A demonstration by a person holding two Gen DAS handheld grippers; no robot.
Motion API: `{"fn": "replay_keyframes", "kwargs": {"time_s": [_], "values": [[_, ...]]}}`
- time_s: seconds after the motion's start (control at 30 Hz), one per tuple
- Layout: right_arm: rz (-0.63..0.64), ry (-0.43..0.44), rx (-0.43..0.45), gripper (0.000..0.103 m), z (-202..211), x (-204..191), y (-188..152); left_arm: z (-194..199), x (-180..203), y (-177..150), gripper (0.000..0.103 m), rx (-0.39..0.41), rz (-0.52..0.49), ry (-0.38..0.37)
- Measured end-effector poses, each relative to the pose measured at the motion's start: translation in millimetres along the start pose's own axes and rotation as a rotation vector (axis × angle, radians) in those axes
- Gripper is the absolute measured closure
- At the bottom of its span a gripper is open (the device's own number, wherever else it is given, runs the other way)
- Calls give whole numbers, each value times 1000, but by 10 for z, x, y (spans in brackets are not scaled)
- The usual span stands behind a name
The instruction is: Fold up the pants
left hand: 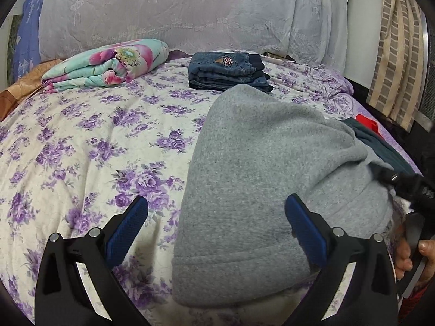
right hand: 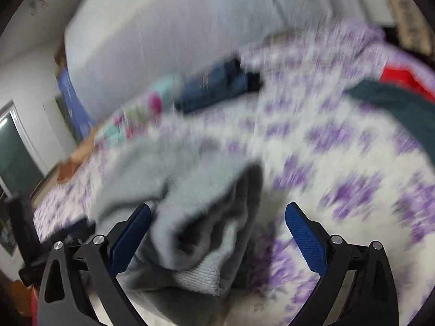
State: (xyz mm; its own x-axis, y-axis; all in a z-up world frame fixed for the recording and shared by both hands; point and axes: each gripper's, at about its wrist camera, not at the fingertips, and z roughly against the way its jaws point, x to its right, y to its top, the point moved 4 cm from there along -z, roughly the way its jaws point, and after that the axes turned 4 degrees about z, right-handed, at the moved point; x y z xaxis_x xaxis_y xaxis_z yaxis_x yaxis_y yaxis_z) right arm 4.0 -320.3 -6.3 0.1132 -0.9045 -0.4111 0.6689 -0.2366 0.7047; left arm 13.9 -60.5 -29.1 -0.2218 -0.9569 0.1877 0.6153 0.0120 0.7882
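Observation:
Grey fleece pants [left hand: 258, 176] lie folded over on the purple-flowered bed sheet [left hand: 81, 149], with the ribbed cuff end nearest the camera. My left gripper [left hand: 216, 217] hovers open over that near end; its right finger is above the cloth and its left finger above bare sheet. In the left wrist view, my right gripper [left hand: 402, 187] shows at the pants' right edge, held by a hand [left hand: 407, 255]. The right wrist view is motion-blurred. There my right gripper [right hand: 218, 222] stands open, with a bunched part of the grey pants [right hand: 190, 190] lying between its fingers, close to the left one.
Folded jeans [left hand: 227, 69] and a folded floral quilt [left hand: 108, 65] sit at the back of the bed before a large lace-covered bolster [left hand: 176, 13]. A dark teal garment [left hand: 380, 146] and something red [left hand: 365, 122] lie at the right. A striped curtain [left hand: 394, 54] hangs beyond.

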Motion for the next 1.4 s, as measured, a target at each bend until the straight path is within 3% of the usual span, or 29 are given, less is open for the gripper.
{"fn": "replay_keyframes", "kwargs": {"time_s": [0.13,0.27,0.37,0.47,0.53,0.67,0.7,0.73,0.83,0.93,1.07,1.2,1.4], "values": [[-108,117,-6,3,32,159,-44,-5,-16,1,4,-5,6,-10],[-104,115,-25,3,22,124,-50,-14,-37,-2,5,-18,24,-39],[-113,153,-99,3,-112,121,8,-90,-125,5,5,-88,87,-178],[-135,194,-147,3,-238,168,94,-296,-312,-2,5,-211,242,-385],[-132,205,-155,3,-313,142,135,-376,-330,21,5,-237,261,-434],[-93,200,-112,3,-398,70,169,-464,-229,59,5,-263,217,-436],[-68,219,-96,18,-377,12,153,-462,-216,59,5,-264,213,-436],[-52,211,-84,27,-361,-18,153,-446,-212,57,14,-262,215,-440],[32,164,-31,36,-261,-159,155,-336,-161,70,32,-221,184,-420],[72,149,1,42,-185,-261,217,-195,-22,104,45,-151,92,-326],[103,172,35,45,-69,-360,407,-57,101,292,56,-80,19,-280],[160,164,84,45,-30,-441,798,-80,123,641,59,-31,13,-290],[223,136,149,45,-357,-513,1848,-423,203,1600,59,45,-19,-247]]}}
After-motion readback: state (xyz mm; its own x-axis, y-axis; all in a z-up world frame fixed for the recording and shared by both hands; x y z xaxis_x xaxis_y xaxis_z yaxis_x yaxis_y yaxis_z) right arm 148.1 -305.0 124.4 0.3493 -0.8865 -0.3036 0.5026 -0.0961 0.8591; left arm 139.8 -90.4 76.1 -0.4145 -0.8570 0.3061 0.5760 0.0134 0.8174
